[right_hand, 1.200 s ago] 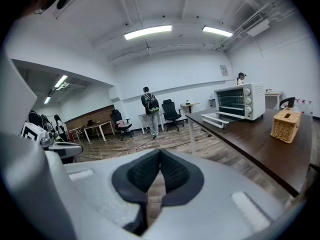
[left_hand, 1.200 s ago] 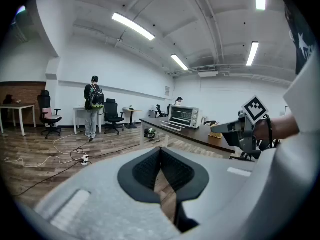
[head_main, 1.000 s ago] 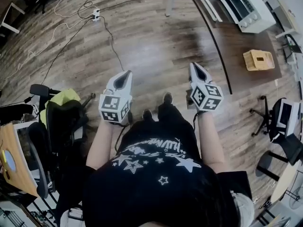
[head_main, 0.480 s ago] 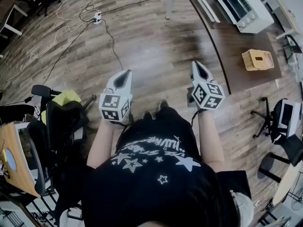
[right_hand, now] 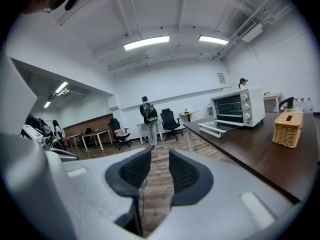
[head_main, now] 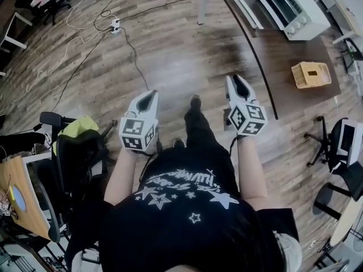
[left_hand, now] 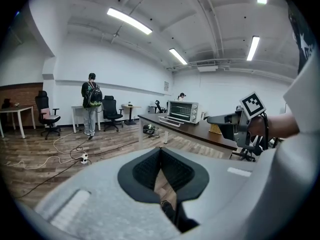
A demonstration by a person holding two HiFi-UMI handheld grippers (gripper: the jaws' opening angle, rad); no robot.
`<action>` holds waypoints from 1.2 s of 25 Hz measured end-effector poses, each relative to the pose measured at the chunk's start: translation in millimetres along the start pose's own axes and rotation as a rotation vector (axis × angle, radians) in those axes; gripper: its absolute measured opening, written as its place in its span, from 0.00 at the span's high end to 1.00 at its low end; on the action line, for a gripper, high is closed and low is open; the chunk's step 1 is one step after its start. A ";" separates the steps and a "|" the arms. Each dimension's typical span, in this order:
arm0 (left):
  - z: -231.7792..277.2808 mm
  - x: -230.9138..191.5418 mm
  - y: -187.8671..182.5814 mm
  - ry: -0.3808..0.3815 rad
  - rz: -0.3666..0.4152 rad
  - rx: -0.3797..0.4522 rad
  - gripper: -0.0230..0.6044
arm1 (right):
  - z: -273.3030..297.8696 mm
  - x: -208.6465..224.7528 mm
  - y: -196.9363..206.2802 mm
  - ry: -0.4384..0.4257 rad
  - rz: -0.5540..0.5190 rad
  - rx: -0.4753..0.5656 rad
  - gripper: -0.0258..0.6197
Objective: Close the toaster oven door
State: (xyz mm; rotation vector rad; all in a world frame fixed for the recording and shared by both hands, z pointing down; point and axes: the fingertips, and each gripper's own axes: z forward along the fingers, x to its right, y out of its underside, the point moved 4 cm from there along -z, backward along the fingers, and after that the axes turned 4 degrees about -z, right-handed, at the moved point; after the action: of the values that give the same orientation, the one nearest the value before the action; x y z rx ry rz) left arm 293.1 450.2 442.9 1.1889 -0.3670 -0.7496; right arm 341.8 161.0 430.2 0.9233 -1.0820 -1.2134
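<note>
The white toaster oven (head_main: 292,7) stands on a dark brown table (head_main: 283,55) far ahead to the right, its door (head_main: 245,7) folded down open. In the right gripper view the oven (right_hand: 237,107) and its lowered door (right_hand: 216,129) lie well beyond the jaws. My right gripper (head_main: 233,81) hangs over the floor near the table edge; its jaws are opening, with nothing between them (right_hand: 160,166). My left gripper (head_main: 146,98) is held out over the floor to the left, shut on nothing (left_hand: 160,151). Both are far from the oven.
A wicker basket (head_main: 311,74) sits on the table nearer to me than the oven. Cables and a power strip (head_main: 115,21) trail across the wood floor ahead on the left. Office chairs (head_main: 74,146) stand close at my left and another (head_main: 334,146) at the right. A person with a backpack (right_hand: 146,115) stands far off.
One foot has stepped forward between the grippers, and the view has shifted a little. Both grippers stay held out in front at about the same spots.
</note>
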 end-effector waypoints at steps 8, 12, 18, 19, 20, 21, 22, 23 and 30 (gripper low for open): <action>74.5 -24.3 -24.0 0.031 0.027 -0.046 0.95 | 81.1 62.6 -3.9 0.046 0.079 -0.033 0.70; 135.9 -41.4 -52.7 0.030 0.036 -0.052 0.95 | 136.4 109.8 -22.1 0.070 0.108 -0.029 0.70; 228.9 -53.2 -101.1 0.045 0.029 -0.054 0.95 | 211.4 172.4 -52.7 0.077 0.114 -0.034 0.70; 242.0 -53.2 -107.9 0.051 0.032 -0.054 0.95 | 220.4 181.6 -56.2 0.079 0.118 -0.035 0.70; 254.1 -53.3 -114.0 0.057 0.034 -0.053 0.95 | 228.7 190.2 -59.5 0.083 0.121 -0.035 0.70; 265.8 -53.8 -119.6 0.063 0.037 -0.054 0.95 | 236.6 198.3 -63.0 0.088 0.125 -0.033 0.70; 277.7 -54.4 -124.7 0.067 0.041 -0.055 0.95 | 244.2 206.2 -66.5 0.093 0.130 -0.030 0.70; 290.0 -54.4 -129.5 0.071 0.047 -0.057 0.95 | 250.9 214.3 -69.7 0.098 0.136 -0.027 0.70; 378.9 -36.7 -164.5 0.156 0.128 -0.070 0.95 | 272.8 278.8 -79.7 0.172 0.171 -0.002 0.70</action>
State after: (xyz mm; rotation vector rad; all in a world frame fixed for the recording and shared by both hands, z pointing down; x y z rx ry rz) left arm -23.4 182.7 428.5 1.1389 -0.2821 -0.5501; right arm 63.7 -122.3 460.8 0.8974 -1.0000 -0.9758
